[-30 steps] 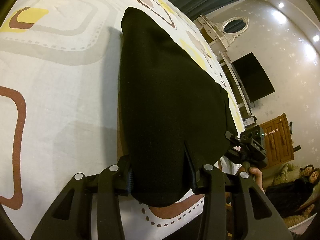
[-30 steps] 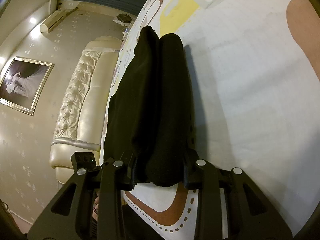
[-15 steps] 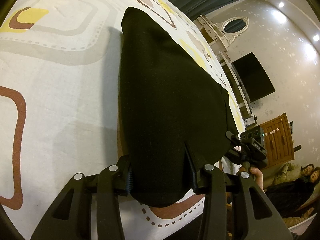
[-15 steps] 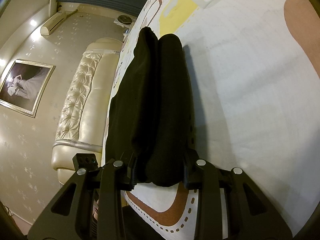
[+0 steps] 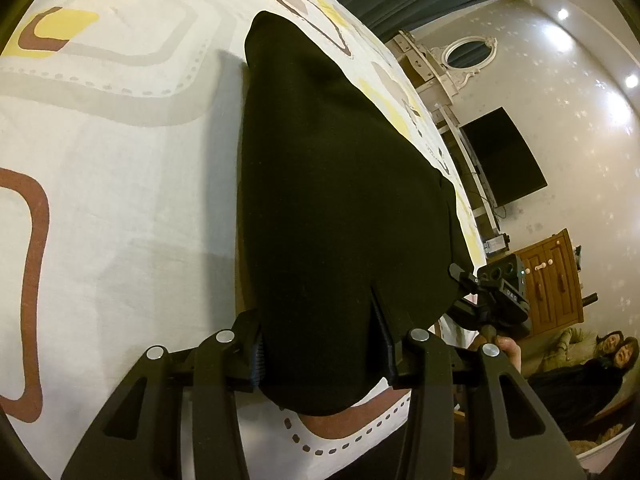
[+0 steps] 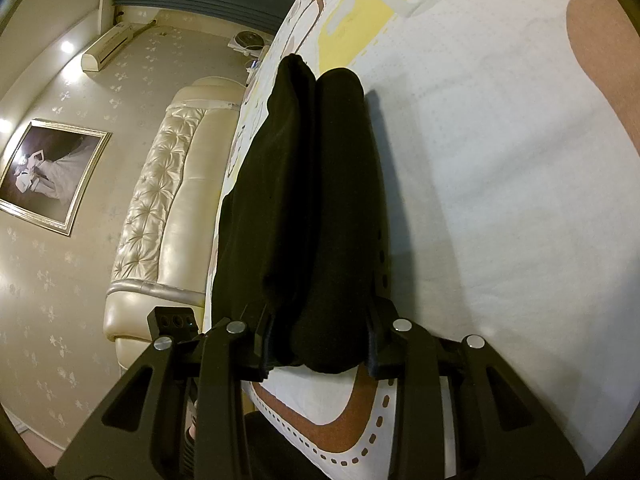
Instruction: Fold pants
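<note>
left tongs [image 5: 320,344] grip pants [image 5: 340,200] | right tongs [image 6: 316,344] grip pants | headboard [image 6: 160,220] right view only

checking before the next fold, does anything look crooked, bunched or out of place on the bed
Nothing stands out. The black pants lie folded on the patterned bedsheet, with the left claw and right claw each closed on the near edge. No stray fabric shows.

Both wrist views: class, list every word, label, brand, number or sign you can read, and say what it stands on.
No text can be read for certain.
Right gripper, seen in the left wrist view: a small pale marking on its camera block, too small and blurred to read.
Black pants: no label or print shows.
Patterned bedsheet: shapes only, no lettering.
Framed picture on the wall: an image, no caption visible.
</note>
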Motion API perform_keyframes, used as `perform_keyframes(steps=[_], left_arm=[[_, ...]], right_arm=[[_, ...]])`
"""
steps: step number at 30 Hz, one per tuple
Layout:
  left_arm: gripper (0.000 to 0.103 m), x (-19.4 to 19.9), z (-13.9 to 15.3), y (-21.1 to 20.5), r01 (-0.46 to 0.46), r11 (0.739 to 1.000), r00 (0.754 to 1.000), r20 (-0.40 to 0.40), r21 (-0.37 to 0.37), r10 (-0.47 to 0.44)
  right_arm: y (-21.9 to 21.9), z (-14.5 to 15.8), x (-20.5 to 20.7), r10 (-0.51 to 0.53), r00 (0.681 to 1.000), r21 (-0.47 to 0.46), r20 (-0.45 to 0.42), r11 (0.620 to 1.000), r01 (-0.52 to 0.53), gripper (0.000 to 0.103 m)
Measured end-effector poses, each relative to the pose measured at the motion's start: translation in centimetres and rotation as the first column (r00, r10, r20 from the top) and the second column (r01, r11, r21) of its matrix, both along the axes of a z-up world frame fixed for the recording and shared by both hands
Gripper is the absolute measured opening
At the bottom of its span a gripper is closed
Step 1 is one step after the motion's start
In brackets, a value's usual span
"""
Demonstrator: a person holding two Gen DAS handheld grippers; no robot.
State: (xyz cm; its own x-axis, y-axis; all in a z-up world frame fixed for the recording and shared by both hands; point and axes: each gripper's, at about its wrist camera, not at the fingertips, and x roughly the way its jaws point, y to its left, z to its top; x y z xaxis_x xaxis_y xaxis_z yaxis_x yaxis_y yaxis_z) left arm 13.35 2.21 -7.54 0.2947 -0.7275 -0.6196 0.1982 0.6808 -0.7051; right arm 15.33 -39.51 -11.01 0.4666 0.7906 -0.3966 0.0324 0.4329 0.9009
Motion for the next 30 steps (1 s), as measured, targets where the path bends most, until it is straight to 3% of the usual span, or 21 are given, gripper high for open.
perform_keyframes(steps=[5,11,17,19,22,25,28,30], left_arm=[[0.044,0.0,-0.1,0.0,0.005,1.0,1.0,0.003,-0.003,-0.005],[0.055,0.3,-0.2,0.2,0.036,0.998,0.999,0.003,-0.055,-0.036],[0.075,-0.3,0.5,0.0,0.068,0.997,0.996,0.065,-0.03,-0.066],[0.078,-0.6,1.0,0.3,0.063,0.998,0.995,0.082,-0.023,-0.061],[0.081,-0.6,1.9,1.8,0.044,0.998,0.993,0.111,-0.043,-0.039],[0.082,1.2,2.1,3.2,0.006,0.999,0.994,0.114,-0.031,-0.002],[0.082,4.6,1.6,3.8,-0.004,0.997,0.998,0.063,-0.078,0.009],[0.082,6.3,1.4,3.4,-0.011,0.998,0.999,0.052,-0.055,0.014]], right_arm=[[0.1,-0.1,-0.1,-0.002,1.0,0.001,-0.001,1.0,0.002,0.032],[0.1,0.1,-0.1,0.011,1.0,-0.012,0.004,1.0,-0.011,0.037],[0.5,1.0,-0.5,0.043,0.998,0.005,0.042,0.999,-0.043,0.061],[0.6,1.8,-0.6,0.071,0.996,-0.031,0.055,0.997,-0.069,0.07],[0.1,3.1,-0.8,0.088,0.993,-0.093,0.076,0.992,-0.081,0.074],[-0.6,3.8,0.4,0.083,0.993,-0.106,0.085,0.992,-0.074,0.077],[-1.1,3.2,3.8,0.05,0.997,-0.078,0.058,0.996,-0.046,0.077],[-0.5,3.2,6.1,0.044,0.998,-0.075,0.047,0.996,-0.041,0.077]])
